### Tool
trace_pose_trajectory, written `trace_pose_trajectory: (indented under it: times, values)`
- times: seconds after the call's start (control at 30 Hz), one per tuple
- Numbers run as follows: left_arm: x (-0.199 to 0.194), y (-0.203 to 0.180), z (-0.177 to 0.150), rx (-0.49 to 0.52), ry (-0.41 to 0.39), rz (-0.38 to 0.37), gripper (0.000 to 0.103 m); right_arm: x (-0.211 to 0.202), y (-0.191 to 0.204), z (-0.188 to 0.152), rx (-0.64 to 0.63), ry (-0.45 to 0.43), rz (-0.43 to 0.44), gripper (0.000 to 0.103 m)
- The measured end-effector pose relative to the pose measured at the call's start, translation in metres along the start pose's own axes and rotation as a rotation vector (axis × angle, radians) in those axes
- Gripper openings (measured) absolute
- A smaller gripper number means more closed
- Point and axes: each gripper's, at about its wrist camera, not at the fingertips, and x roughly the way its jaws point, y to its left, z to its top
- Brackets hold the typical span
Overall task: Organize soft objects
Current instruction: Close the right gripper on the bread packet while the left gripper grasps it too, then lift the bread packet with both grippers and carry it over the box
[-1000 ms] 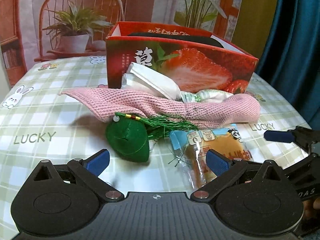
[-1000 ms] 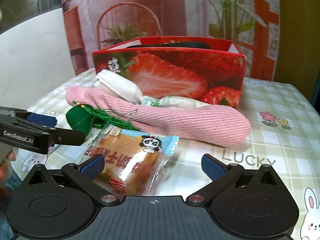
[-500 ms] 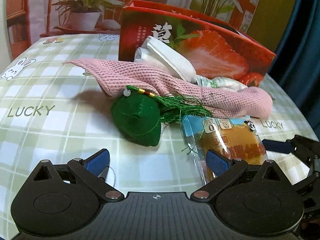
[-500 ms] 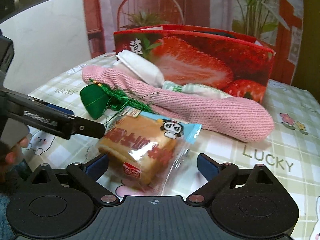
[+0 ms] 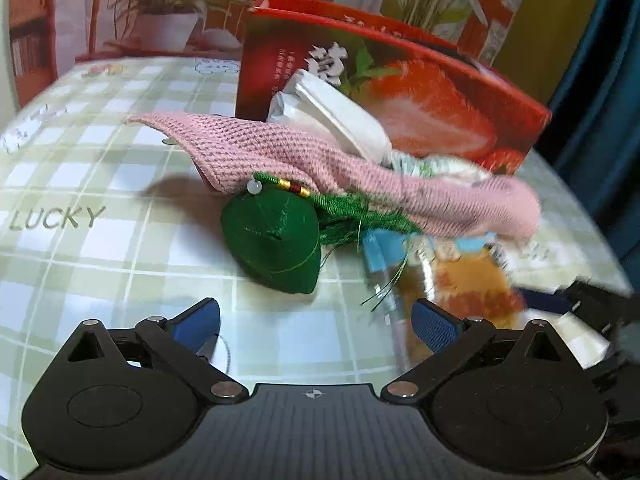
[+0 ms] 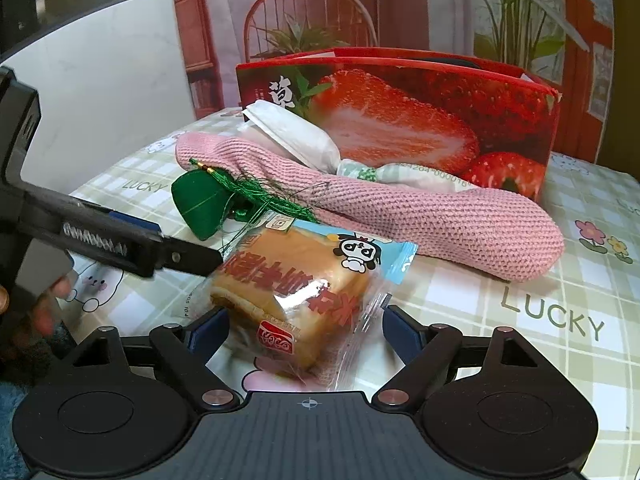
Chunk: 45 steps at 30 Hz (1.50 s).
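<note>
A green tasselled pouch (image 5: 276, 242) lies just ahead of my open left gripper (image 5: 316, 320); it also shows in the right wrist view (image 6: 198, 206). A wrapped bread pack (image 6: 296, 288) sits between the open fingers of my right gripper (image 6: 306, 330), not clamped; it is blurred in the left view (image 5: 460, 280). A pink knitted cloth (image 6: 400, 216) lies across behind them, also in the left view (image 5: 320, 156). White tissue packs (image 6: 292, 136) lean on the red strawberry box (image 6: 420, 120).
The left gripper's body (image 6: 100, 236) reaches in from the left of the right wrist view, near the bread pack. The checked tablecloth (image 6: 560, 320) covers a round table. The strawberry box (image 5: 400, 80) stands at the back, open on top.
Both grippers have moved forward and lower. The green pouch is nearer the left gripper; the bread pack now sits between the right gripper's fingers, which have narrowed slightly.
</note>
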Motion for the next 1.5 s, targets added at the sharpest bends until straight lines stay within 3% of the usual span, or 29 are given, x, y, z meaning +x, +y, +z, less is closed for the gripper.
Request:
trace_pose_trajectory:
  times: [0.13,0.23,0.5,0.63,0.73,0.87,1.1,1.13,1.2,1.5]
  values:
    - [-0.016,-0.016,0.009,0.081,-0.07,-0.01,0.097,0.0,0.0,0.0,-0.002,0.0,0.005,0.077]
    - [-0.02,-0.024,0.013,0.086,-0.084,-0.071,0.097,0.0,0.001,0.0,-0.006,0.0,0.006,0.075]
    - [-0.011,-0.025,0.006,0.081,-0.043,-0.113,0.084,0.0,0.001,0.0,-0.004,0.0,0.013,0.072]
    - [-0.006,-0.024,0.004,0.071,-0.025,-0.19,0.081,0.0,0.0,0.0,0.003,-0.002,0.022,0.071]
    - [0.003,-0.027,0.005,0.067,-0.002,-0.208,0.078,0.001,0.0,0.0,0.005,-0.002,0.031,0.069]
    - [0.015,-0.021,0.007,0.037,0.013,-0.214,0.066,0.002,-0.001,0.0,0.004,-0.002,0.028,0.067]
    - [0.02,-0.014,0.005,-0.009,-0.006,-0.253,0.065,0.009,-0.005,0.007,-0.007,-0.005,0.034,0.071]
    - [0.019,-0.017,0.005,0.002,-0.011,-0.253,0.064,0.011,-0.005,0.009,-0.002,0.0,0.045,0.07]
    - [0.015,-0.021,0.006,0.033,-0.025,-0.256,0.063,0.011,-0.002,0.011,-0.003,0.003,0.072,0.058]
    - [-0.008,-0.041,0.01,0.089,-0.089,-0.292,0.063,-0.015,0.005,0.015,-0.038,-0.054,0.069,0.055]
